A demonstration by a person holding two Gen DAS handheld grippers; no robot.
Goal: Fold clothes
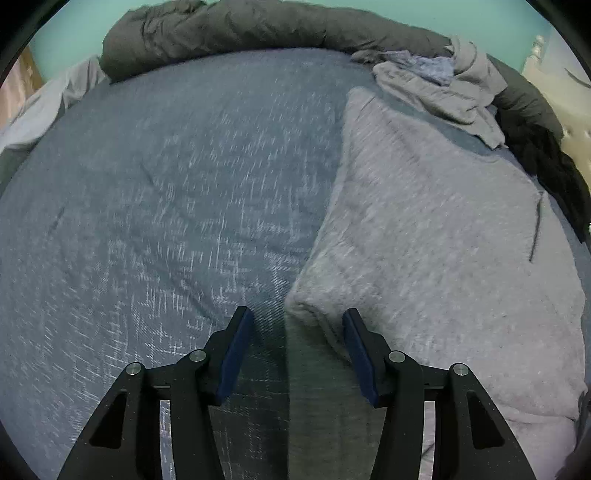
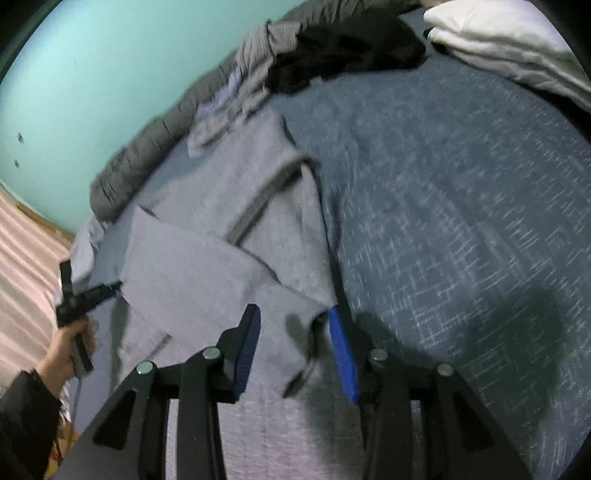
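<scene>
The right wrist view is motion-blurred: the seams of the light grey fleece garment (image 2: 229, 229) are smeared. The crumpled black cloth (image 2: 343, 51) at the far edge lacks discernible shape. The black handheld left gripper (image 2: 79, 295) is small and blurred; its jaw state cannot be determined. The garment's near end is cut off by the frame edge.

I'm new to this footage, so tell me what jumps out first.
A light grey garment lies spread over the right half of the blue bed cover, one panel folded across it in the right wrist view. Both claws are open: the left claw brackets the garment's near corner, the right claw hangs over its edge. A heap of unfolded clothes waits at the far edge, by the rolled dark duvet.
</scene>
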